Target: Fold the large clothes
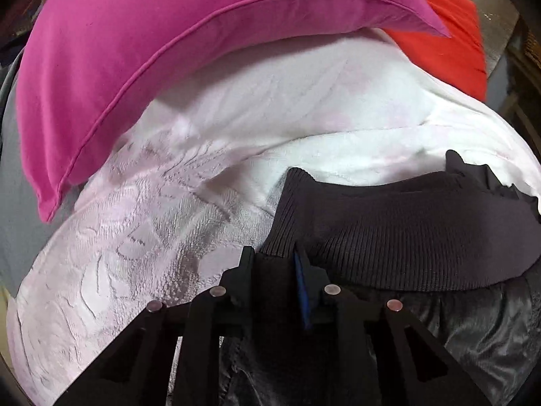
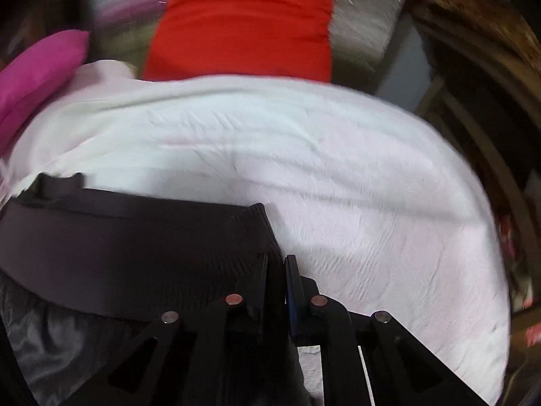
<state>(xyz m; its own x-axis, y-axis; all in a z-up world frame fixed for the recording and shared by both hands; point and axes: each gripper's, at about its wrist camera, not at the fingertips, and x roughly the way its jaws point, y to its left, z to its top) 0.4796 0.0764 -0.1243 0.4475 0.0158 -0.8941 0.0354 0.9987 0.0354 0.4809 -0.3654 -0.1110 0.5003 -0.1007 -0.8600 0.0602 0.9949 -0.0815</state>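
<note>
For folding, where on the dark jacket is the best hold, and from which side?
Its ribbed hem band, one gripper at each end corner, coming from the near edge over the shiny body. The band lies flat and straight across the white bedspread, thick and firm. The left gripper and right gripper already pinch there.

The left claw [image 1: 275, 264] points steeply down, its fingers pinched on the near corner of a black jacket's [image 1: 473, 338] ribbed hem band [image 1: 389, 233]. The shiny jacket body lies at lower right. Beneath spreads a white embossed bedspread [image 1: 152, 237]. A magenta pillow [image 1: 135, 50] lies across the far side, and beside it sits something red [image 1: 453, 40], perhaps another pillow.
</note>
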